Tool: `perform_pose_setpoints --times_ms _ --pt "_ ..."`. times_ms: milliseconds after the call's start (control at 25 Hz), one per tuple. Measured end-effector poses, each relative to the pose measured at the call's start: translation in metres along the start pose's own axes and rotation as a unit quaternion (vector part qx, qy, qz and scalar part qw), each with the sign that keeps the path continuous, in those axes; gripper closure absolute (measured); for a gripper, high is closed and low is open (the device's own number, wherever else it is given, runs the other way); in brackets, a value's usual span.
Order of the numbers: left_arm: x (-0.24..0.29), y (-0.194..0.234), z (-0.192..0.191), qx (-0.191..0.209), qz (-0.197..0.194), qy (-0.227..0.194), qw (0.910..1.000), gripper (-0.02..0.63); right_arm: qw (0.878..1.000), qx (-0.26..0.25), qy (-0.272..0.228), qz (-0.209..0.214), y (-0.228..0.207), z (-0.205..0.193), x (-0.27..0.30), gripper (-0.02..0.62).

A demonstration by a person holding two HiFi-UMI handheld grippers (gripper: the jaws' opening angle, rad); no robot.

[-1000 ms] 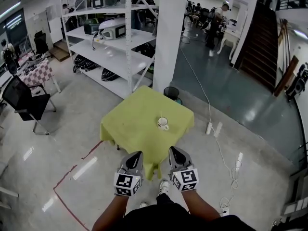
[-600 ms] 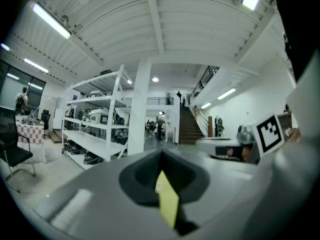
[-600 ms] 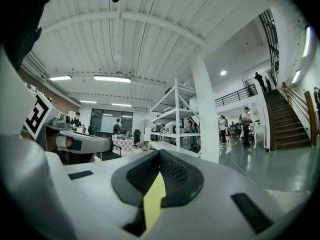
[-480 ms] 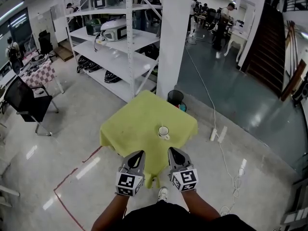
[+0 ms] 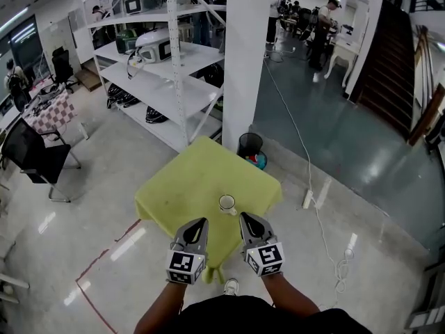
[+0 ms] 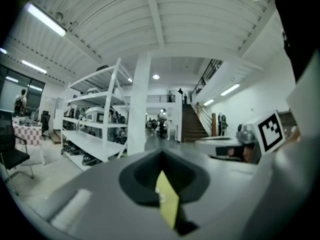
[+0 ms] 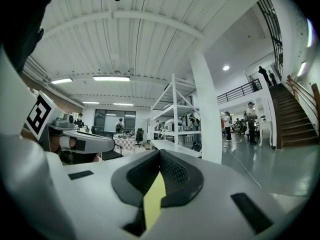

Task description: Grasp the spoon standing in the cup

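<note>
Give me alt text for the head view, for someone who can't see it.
The left gripper and right gripper, both shut, are held side by side short of a white cup on a yellow-clothed table; shelving and a pillar stand behind.

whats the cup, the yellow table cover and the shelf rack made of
Cup: likely glazed ceramic, white and glossy. Table cover: seems cloth, matte yellow-green, draping over the edges. Shelf rack: probably painted metal, thin white posts and braces.

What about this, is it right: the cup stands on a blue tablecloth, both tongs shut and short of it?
Not blue: the head view shows a yellow-green tablecloth. The cup does stand on it, with the left tongs and right tongs shut and short of it.
</note>
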State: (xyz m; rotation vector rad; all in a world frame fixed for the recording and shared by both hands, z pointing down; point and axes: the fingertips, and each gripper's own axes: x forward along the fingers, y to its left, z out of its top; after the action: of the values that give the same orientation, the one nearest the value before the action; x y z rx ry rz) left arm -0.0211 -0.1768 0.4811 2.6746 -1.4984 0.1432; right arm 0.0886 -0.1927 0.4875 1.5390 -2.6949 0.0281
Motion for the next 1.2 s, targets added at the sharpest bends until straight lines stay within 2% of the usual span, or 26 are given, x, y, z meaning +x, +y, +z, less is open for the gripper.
perform_pose_setpoints --times_ms 280,480,720,920,1200 --pt "0.039 -0.005 -0.001 -0.021 0.011 0.001 0.9997 0.6 1.0 0.008 0.008 0.016 -0.037 -0.008 0.013 0.589" --pt "0.062 -0.002 -0.004 0.0 0.024 0.018 0.9996 0.6 0.999 0.024 0.001 0.025 -0.053 -0.005 0.027 0.588" --pt "0.077 0.005 0.008 0.006 0.025 0.018 0.9995 0.6 0.999 0.037 -0.009 0.034 -0.055 -0.001 0.043 0.588" --pt "0.087 0.027 0.008 0.013 0.028 0.014 0.9994 0.6 0.998 0.039 -0.01 0.039 -0.048 -0.001 0.064 0.588" --pt "0.101 0.042 0.008 -0.01 0.007 0.006 0.9999 0.6 0.999 0.035 -0.002 0.037 -0.044 -0.003 0.088 0.588"
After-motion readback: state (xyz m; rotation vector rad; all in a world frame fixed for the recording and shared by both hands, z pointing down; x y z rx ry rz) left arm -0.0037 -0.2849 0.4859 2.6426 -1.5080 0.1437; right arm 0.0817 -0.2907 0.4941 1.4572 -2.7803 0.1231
